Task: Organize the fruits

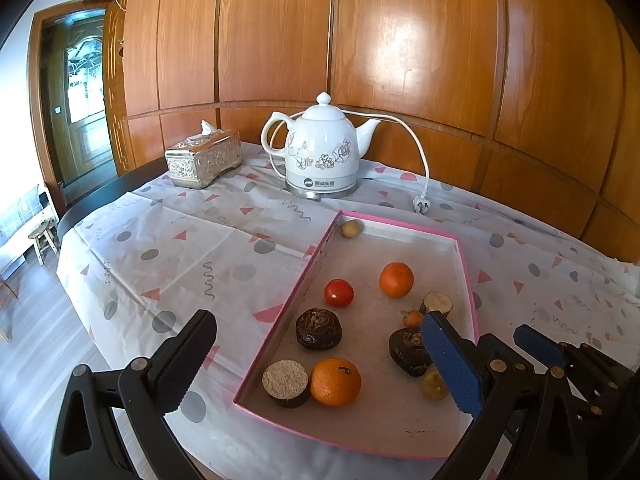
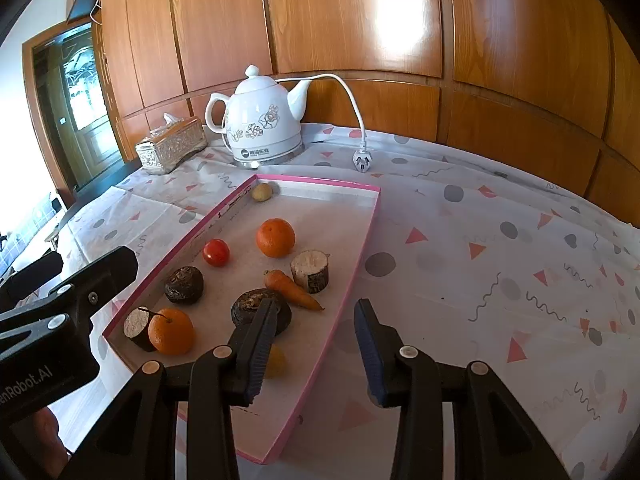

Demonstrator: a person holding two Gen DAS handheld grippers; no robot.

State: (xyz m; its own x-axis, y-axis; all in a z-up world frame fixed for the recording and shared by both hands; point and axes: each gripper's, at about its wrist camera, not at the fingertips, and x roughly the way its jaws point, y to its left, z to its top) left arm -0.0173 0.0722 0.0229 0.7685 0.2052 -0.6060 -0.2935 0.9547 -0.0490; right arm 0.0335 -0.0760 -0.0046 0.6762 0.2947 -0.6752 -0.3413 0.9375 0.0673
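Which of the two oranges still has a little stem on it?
The orange at the near end of the pink tray, touching a cut dark round. The far orange shows none.

A shallow pink-edged tray (image 2: pixel 362 216) lies on the table and holds the produce: two oranges (image 2: pixel 275 237) (image 2: pixel 171 331), one small red tomato (image 2: pixel 216 252), a carrot (image 2: pixel 291 290) lying on its side, and a small yellowish fruit (image 2: pixel 261 192) in the far corner.

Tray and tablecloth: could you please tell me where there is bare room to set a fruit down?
The tablecloth right of the pink tray is bare. Inside the tray, the far right corner beyond the orange is free. Its near half is crowded around the carrot.
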